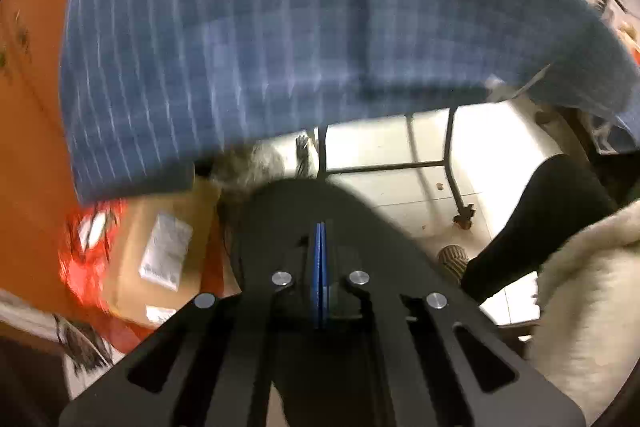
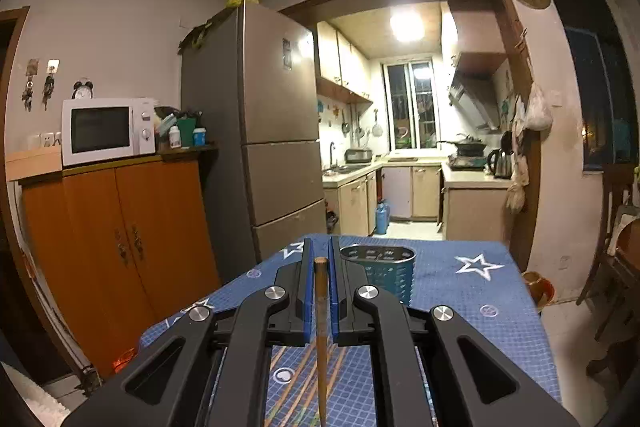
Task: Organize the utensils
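chopstick (image 2: 321, 323), one slim brown wooden stick, pinched upright between the right gripper (image 2: 320, 267) fingers, lifted ready for the teal perforated plastic utensil holder (image 2: 384, 273) standing ahead on the blue star-patterned desk (image 2: 480, 291); more sticks lie below. left gripper (image 1: 320, 239), fingers pressed together and empty, hangs off the desk edge out of the way.

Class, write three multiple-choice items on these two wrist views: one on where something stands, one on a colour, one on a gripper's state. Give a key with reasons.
1. Where does the utensil holder stand?
A. on the blue tablecloth
B. on the orange cabinet
C. on the floor

2. What colour is the holder?
A. red
B. teal
C. white

3. What is the right gripper doing?
A. open, empty
B. shut on a chopstick
C. shut on a spoon

Key: 1 A, it sits on the starred cloth; 2 B, its perforated wall is teal; 3 B, a wooden stick stands upright between the blue pads.
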The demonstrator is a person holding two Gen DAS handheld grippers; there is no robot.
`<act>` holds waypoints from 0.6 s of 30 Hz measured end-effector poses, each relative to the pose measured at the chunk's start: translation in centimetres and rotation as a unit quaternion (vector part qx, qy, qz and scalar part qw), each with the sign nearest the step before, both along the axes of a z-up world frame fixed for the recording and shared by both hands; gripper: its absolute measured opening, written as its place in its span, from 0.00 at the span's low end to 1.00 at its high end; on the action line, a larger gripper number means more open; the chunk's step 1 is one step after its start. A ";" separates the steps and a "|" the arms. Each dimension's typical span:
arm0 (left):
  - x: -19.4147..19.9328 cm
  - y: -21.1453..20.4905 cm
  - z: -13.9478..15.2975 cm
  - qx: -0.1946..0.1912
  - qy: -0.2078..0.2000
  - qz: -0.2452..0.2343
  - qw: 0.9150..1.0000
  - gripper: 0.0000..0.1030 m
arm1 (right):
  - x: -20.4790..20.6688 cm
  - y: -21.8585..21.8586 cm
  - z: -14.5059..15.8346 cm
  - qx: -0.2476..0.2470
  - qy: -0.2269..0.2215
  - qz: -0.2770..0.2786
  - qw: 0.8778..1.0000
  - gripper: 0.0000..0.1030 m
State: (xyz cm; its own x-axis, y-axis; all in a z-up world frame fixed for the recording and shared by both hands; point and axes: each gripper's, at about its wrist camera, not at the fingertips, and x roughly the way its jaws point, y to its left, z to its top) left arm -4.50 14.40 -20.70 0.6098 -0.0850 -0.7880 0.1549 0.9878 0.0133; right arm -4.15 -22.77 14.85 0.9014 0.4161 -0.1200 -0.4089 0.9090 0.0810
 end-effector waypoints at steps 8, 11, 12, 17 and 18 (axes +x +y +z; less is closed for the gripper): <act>0.1 -2.5 17.0 -0.052 -0.174 -0.061 0.982 0.81 | -1.6 -2.9 -0.2 0.029 -0.017 -0.011 0.999 0.08; -0.2 -6.3 18.6 -0.044 -0.218 -0.071 0.972 0.80 | -2.0 -3.6 -1.2 0.034 -0.008 -0.016 0.999 0.08; -0.2 -7.7 18.6 -0.033 -0.229 -0.063 0.971 0.80 | -2.2 -3.8 -1.5 0.036 -0.006 -0.016 0.999 0.08; 0.7 -14.0 15.1 0.059 -0.245 -0.056 0.966 0.50 | -3.2 -5.1 -3.3 0.044 0.008 -0.015 0.999 0.08; 0.8 -14.5 14.3 0.070 -0.244 -0.051 0.966 0.44 | -3.4 -5.2 -3.5 0.047 0.010 -0.014 0.999 0.08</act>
